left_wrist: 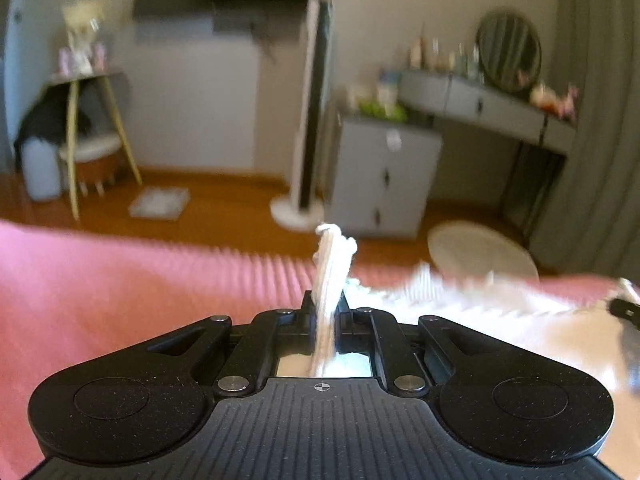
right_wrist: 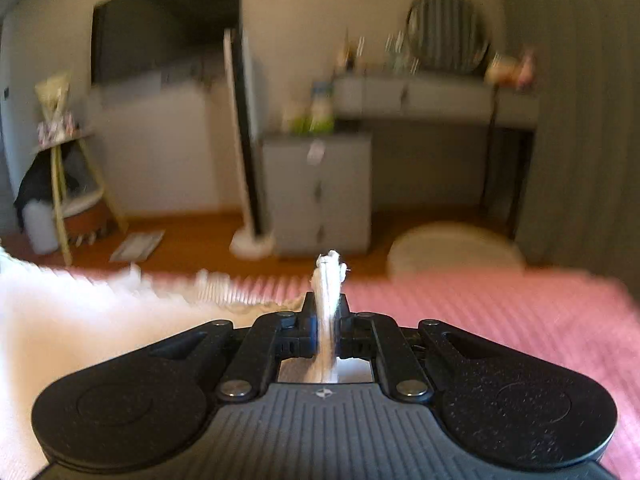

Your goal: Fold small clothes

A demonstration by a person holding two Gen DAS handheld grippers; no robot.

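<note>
The left tool (left_wrist: 326, 300) sits low in the centre of its frame, pointing level across the pink bedspread (left_wrist: 120, 280) toward the room beyond. Its jaws are pinched tight on a bunched edge of the white knitted garment (left_wrist: 460, 312), and a tuft of that fabric stands up above the fingertips. The rest of the garment stretches off to the right of the frame, blurred, reaching toward a dark tool tip at the far right edge.

The right tool (right_wrist: 328, 304) holds the same level, forward-facing pose in the lower centre of its own frame. Its jaws are likewise clamped narrow on a fold of the white knitted garment (right_wrist: 80, 320), with a tuft poking up between them. Here the cloth spreads out to the left of the frame, over the pink bedspread (right_wrist: 500, 320), which fills the right side.

Behind, in both views, a grey drawer cabinet (left_wrist: 384, 176) stands on the wooden floor (left_wrist: 224, 208) near the middle, a round mirror (left_wrist: 509, 52) sits at upper right above a grey dressing table (left_wrist: 480, 104), and a tall white floor fan (left_wrist: 312, 112) stands just left of the cabinet.
</note>
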